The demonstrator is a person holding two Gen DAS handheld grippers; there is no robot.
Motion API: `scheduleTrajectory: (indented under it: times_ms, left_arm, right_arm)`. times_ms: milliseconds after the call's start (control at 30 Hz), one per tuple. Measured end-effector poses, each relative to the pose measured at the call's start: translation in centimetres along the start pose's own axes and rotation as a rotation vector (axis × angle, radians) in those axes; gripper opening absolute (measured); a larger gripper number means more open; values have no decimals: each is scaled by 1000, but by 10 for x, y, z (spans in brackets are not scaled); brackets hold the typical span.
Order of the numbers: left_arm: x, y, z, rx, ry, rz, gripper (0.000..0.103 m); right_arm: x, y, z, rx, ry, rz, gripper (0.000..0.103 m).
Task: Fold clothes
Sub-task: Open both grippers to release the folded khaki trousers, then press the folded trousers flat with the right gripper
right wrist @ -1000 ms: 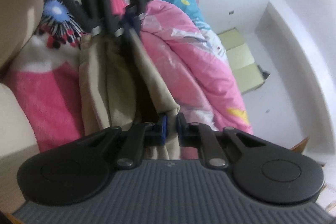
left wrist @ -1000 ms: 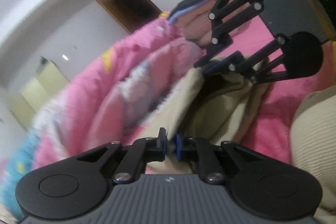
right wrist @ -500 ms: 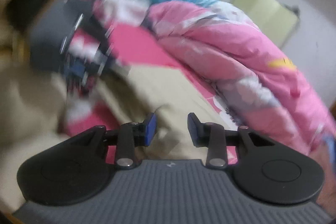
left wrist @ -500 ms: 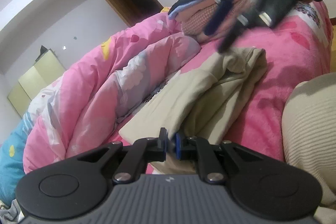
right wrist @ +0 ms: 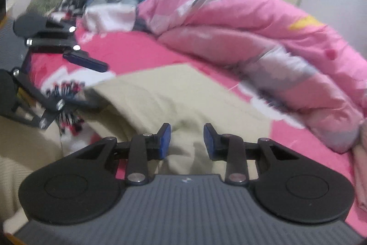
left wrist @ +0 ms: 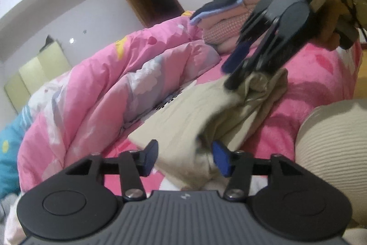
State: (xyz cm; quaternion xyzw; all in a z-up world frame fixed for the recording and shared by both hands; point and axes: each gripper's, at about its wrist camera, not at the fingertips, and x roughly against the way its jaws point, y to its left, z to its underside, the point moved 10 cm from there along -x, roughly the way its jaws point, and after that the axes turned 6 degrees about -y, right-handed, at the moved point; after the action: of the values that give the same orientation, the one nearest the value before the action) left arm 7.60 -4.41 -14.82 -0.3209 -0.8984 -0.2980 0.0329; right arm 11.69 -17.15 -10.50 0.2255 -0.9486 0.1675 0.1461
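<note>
Beige garment (left wrist: 183, 114) lies folded on pink bed (left wrist: 305, 93), quilt (left wrist: 96, 84) at 10 o'clock. Left gripper (left wrist: 185, 156): jaws just opened, fabric edge loose between pads, likely releasing finished fold. Right gripper (right wrist: 187, 141): jaws apart, empty, above cloth. Folded stack (left wrist: 229, 17) at 1 o'clock.

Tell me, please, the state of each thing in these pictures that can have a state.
Beige cloth garment: lying on the bed, partly folded, one end bunched.
Left gripper: open, jaws just opened, garment between them, not pressed.
Right gripper: open, holding nothing.
Pink patterned quilt: crumpled in a heap.
Stack of clothes: folded.
</note>
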Motion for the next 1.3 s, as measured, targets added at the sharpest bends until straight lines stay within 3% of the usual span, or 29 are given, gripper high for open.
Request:
scheduleTrajectory:
  times_ms: [67,200,267,433,600,700,800,833,867,967,1067,1300]
  left_arm:
    - [9,8,3,76,9,6,56]
    - [17,22,7,230,19,-2,52]
    - [19,27,8,280,21,-12,49]
    - [22,41,9,371,14,-32,48]
    - [20,52,18,429,27,-47,46]
    - [17,59,24,495,32,-44,45]
    - [17,63,25,548,26,-32,45]
    - [18,63,25,552,26,-26,45]
    - [18,64,25,557,26,-21,45]
    - [20,63,25,574,22,8,48]
    - [19,59,23,599,10,45,58]
    - [2,40,16,509,36,67,59]
  right_arm:
    - [18,2,-7,-29,-34,-40,30]
    - [36,48,-11,73,-56,-197,30]
    - [28,74,-4,177,-30,-232,30]
    - [1,107,8,371,17,-216,22]
    - [9,122,-7,369,-52,-258,21]
    - [5,122,-7,409,-74,-225,22]
    - [-11,124,4,489,-38,-183,20]
    - [-15,121,6,481,-27,-173,15]
    - [-18,118,7,467,-18,-166,3]
    - [-16,103,-3,309,-29,-193,3]
    - [-16,89,-8,150,-24,-230,3]
    - [-38,68,2,-134,51,-340,3]
